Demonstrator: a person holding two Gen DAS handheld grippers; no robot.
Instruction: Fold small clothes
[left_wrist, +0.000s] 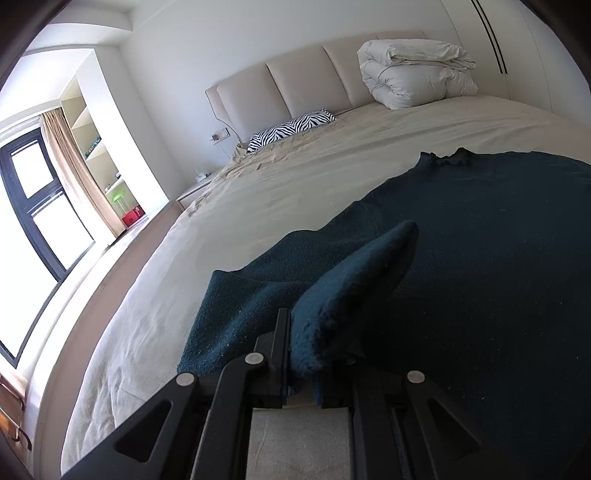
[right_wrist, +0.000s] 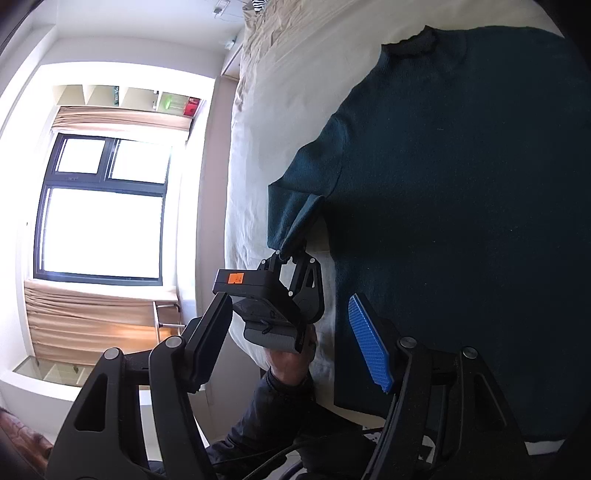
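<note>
A dark teal sweater (left_wrist: 480, 258) lies flat on the beige bed sheet (left_wrist: 258, 192), with its collar (left_wrist: 454, 157) towards the headboard. My left gripper (left_wrist: 306, 343) is shut on the cuff of the sweater's left sleeve (left_wrist: 354, 273) and holds it raised above the sweater body. The right wrist view shows the same sweater (right_wrist: 461, 184), and the left gripper (right_wrist: 286, 254), held by a hand (right_wrist: 291, 362), pinching the sleeve end (right_wrist: 299, 218). My right gripper (right_wrist: 289, 298) hovers above the sweater's lower left edge. It is open, its blue pad (right_wrist: 369, 343) is bare, and nothing sits between the fingers.
A folded white duvet (left_wrist: 413, 74) and a zebra-print pillow (left_wrist: 291, 129) lie by the padded headboard (left_wrist: 295, 81). The bed's left edge drops to the floor beside a large window (right_wrist: 103, 206) with curtains. A bedside table (left_wrist: 192, 192) stands at the far left.
</note>
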